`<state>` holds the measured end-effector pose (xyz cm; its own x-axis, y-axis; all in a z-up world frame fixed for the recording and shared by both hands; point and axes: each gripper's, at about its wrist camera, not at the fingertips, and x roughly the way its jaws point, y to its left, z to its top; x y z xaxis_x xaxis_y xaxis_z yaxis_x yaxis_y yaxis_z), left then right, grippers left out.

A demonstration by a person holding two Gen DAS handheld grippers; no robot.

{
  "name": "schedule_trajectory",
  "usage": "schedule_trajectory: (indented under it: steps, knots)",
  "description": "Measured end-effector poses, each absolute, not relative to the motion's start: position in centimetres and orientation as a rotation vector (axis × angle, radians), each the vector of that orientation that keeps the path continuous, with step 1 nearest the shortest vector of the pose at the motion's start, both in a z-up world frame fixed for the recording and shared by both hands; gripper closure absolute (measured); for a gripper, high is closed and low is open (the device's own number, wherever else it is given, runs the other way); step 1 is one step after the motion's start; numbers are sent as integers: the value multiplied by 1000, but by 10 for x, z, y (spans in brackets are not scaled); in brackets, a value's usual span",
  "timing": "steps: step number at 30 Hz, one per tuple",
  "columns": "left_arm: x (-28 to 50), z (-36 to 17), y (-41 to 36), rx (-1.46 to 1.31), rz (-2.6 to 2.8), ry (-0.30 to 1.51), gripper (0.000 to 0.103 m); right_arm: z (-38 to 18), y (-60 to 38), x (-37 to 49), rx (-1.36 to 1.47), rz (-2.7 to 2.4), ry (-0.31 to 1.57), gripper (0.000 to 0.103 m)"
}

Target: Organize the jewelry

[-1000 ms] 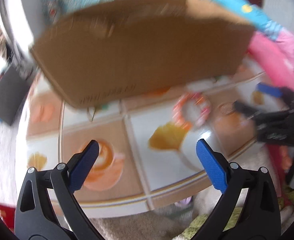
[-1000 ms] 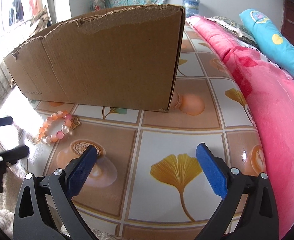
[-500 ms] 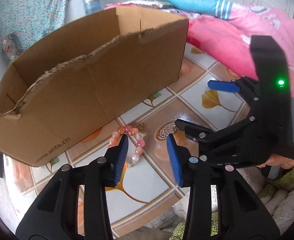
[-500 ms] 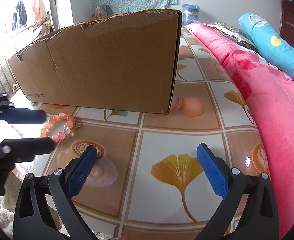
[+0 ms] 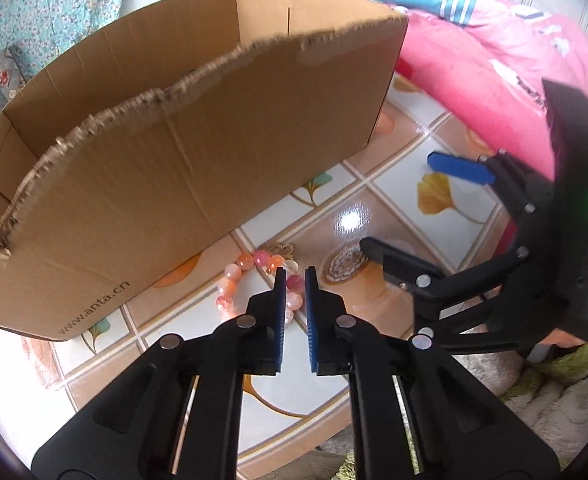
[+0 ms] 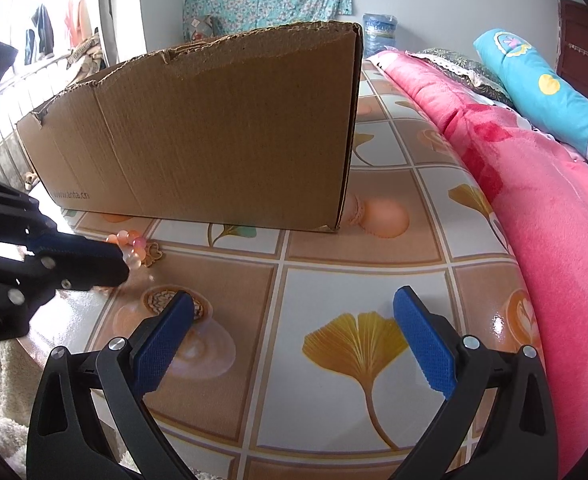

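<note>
Bracelet (image 5: 254,280) beads sit between the closing left hand-held gripper (image 5: 294,276); right one (image 6: 294,312) gapes.

The bracelet (image 5: 254,280) has pink, orange and white beads. The cardboard box (image 5: 198,152) is brown. The blanket (image 6: 542,216) is pink.

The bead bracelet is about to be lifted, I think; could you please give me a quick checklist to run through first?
1. Left gripper jaws closing, bead bracelet strand between them: ok.
2. Pads firmly pressing the beads: cannot tell.
3. Bracelet lies on the table, clear of the cardboard box: ok.
4. Box top is open to receive it: ok.
5. Right gripper is open, empty and off to the side: ok.
</note>
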<state>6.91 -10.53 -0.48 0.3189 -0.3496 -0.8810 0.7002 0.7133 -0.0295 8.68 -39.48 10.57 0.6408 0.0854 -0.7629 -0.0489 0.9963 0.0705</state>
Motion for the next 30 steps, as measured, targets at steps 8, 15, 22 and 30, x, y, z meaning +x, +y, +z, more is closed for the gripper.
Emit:
schedule_trajectory:
  steps: [8,15,22,30]
  knots:
    - [78,11,-82,262,-737,1048,95,106,-393,87,46,73,872,6]
    - [98,10,-40,-78,-721,1088,95,107,-392,88,47,69,882,6]
    - [102,-6,8,-288,-633,1085,95,108,-393,94,46,74,905,6]
    - [96,-20,23,-239,-522,1067,75,116,-402,100,132,104,937,8]
